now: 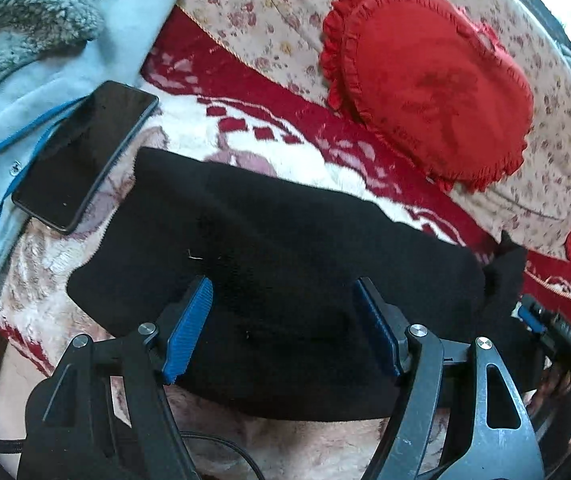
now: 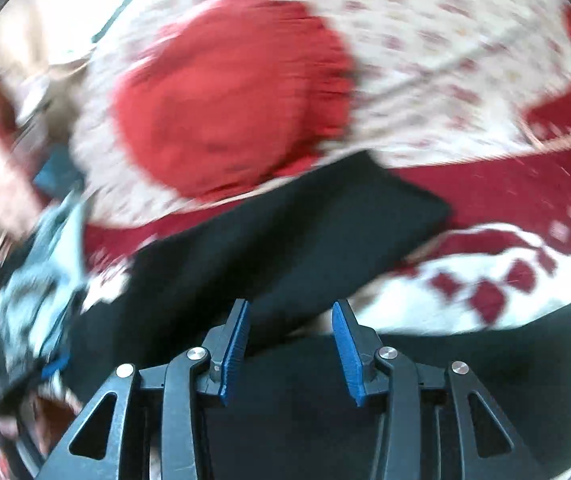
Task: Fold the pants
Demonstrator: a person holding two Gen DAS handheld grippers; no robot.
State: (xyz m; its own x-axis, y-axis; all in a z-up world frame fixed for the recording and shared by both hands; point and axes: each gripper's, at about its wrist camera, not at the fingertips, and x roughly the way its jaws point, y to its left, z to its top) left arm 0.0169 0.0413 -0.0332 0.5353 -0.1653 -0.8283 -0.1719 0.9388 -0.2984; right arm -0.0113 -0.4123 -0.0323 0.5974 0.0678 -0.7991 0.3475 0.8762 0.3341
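Blue ribbed pads line both tools. The left gripper [image 1: 285, 328] hangs with its jaws spread wide over the black pants [image 1: 269, 248], holding nothing; the right gripper [image 2: 291, 350] is likewise parted and empty above the same cloth, though its view is smeared by motion. The pants lie as a long, flat, partly folded band across a fluffy red-and-white blanket [image 1: 245, 128]. To fold well, I judge each gripper should pinch a full edge through all layers, lift evenly, and lay it down square. The cloth looks soft, thick and matte. Beyond sit a frilled red heart pillow [image 1: 429, 80], a glossy phone [image 1: 85, 152] and a pale fleece jacket [image 1: 45, 80].
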